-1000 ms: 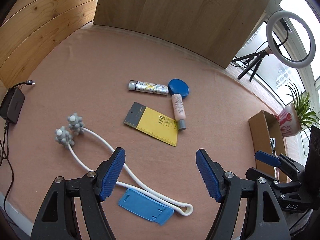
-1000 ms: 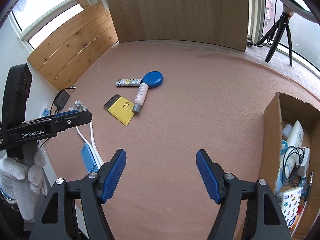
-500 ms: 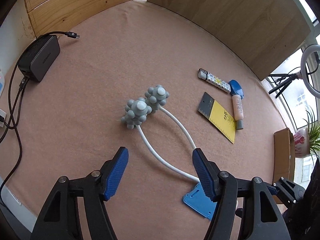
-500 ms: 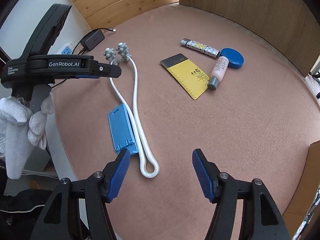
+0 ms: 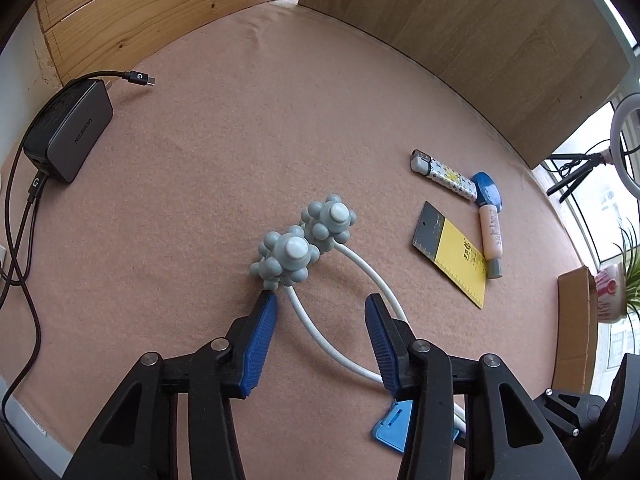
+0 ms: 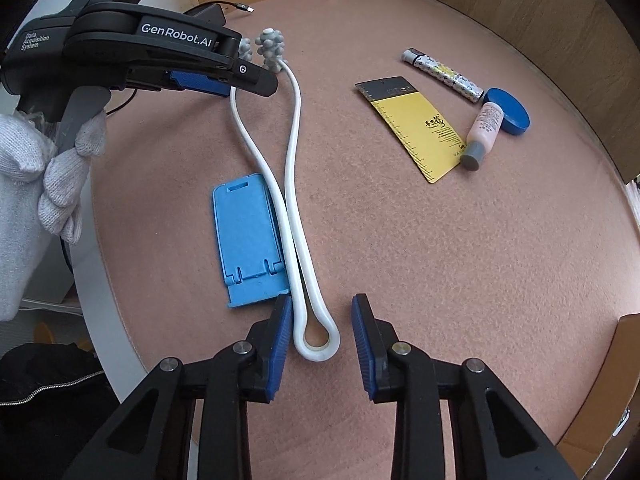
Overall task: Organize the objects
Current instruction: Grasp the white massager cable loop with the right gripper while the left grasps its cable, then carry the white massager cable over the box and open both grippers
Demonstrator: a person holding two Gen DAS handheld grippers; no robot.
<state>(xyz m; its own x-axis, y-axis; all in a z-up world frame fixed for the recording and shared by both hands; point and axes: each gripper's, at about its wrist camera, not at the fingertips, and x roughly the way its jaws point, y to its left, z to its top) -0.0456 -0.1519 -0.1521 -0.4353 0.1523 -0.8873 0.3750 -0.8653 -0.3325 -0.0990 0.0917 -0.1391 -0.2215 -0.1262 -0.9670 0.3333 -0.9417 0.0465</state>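
**Left wrist and right wrist views: both tongs closing in on the massager, sorting barely begun**

Left tongs (image 5: 318, 328) are hanging wide open and empty, their blue pads straddling the two white stems just below the grey knobbly heads of the white looped massager (image 5: 304, 248). Right tongs (image 6: 318, 334) are gaping too, holding nothing, bracketing the closed loop end of that massager (image 6: 316, 340) without visibly touching it. Both ends are being framed for a two-handed lift, I judge; no grip is made yet.

Everything on the pink felt surface (image 5: 200, 180) is still lying loose: the flat blue plastic phone stand (image 6: 248, 244) touching the massager's stem, the yellow-and-black ruler card (image 6: 416, 132), the pink bottle with grey cap (image 6: 482, 136), the round blue tin (image 6: 508, 112) and the patterned silver lighter (image 6: 444, 74). So nearly all the organizing looks left.

Only the left wrist view is showing the dark charger brick (image 5: 68, 132) and the ring light (image 5: 626, 136); only the right is showing the whole stand and the white-gloved left hand (image 6: 36, 184). Corners of a cardboard box (image 6: 596, 392) are peeking in.
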